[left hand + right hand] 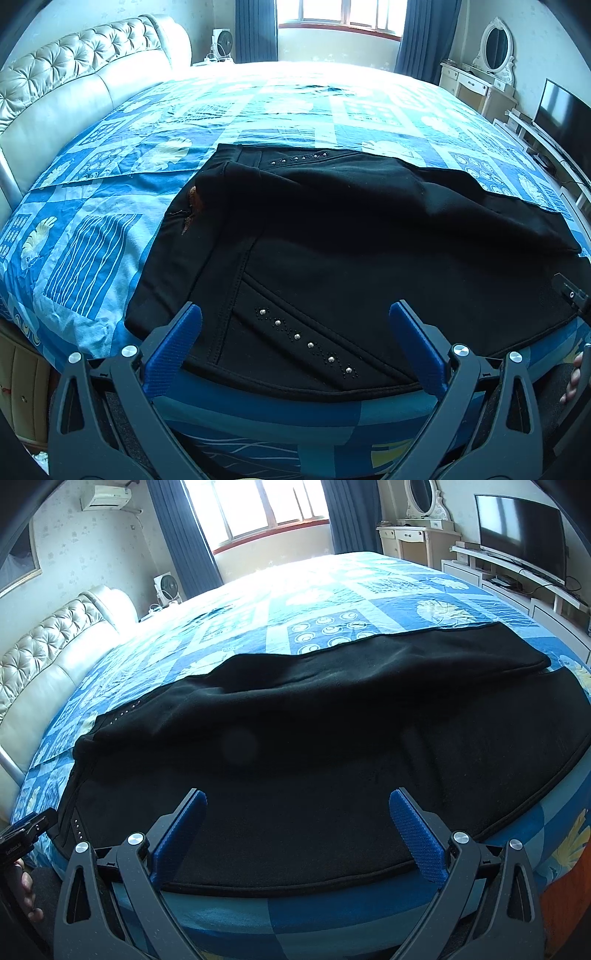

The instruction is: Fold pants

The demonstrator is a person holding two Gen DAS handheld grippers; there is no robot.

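Two grippers hover wide open at the near edge of a bed (110,206), holding nothing, as black pants (332,240) lie spread across the blue patterned sheet. The waistband sits toward 9 o'clock, near the tufted headboard (74,74); the legs run toward 3 o'clock, where a television (524,535) stands. The left gripper (295,328) faces the waist end, its blue pads (177,347) either side of a studded pocket seam (306,343). The right gripper (295,812) faces the near leg at about mid-length.

The far leg looks rumpled, with a raised ridge of cloth at 12 o'clock, while the near leg lies flat along the mattress edge. The pants appear open rather than doubled, so the step in hand is judged to be the first fold, leg over leg.

Done well, that means both grippers pinching the near hem line at once, one at the waistband and one along the leg, taking only the top garment and not the sheet beneath. Lifting evenly and carrying the near edge toward 12 o'clock should bring the seams together. The ridge may need smoothing first, or it will be trapped in the fold. Thick, soft fabric of this kind is likely to sag between the two holds
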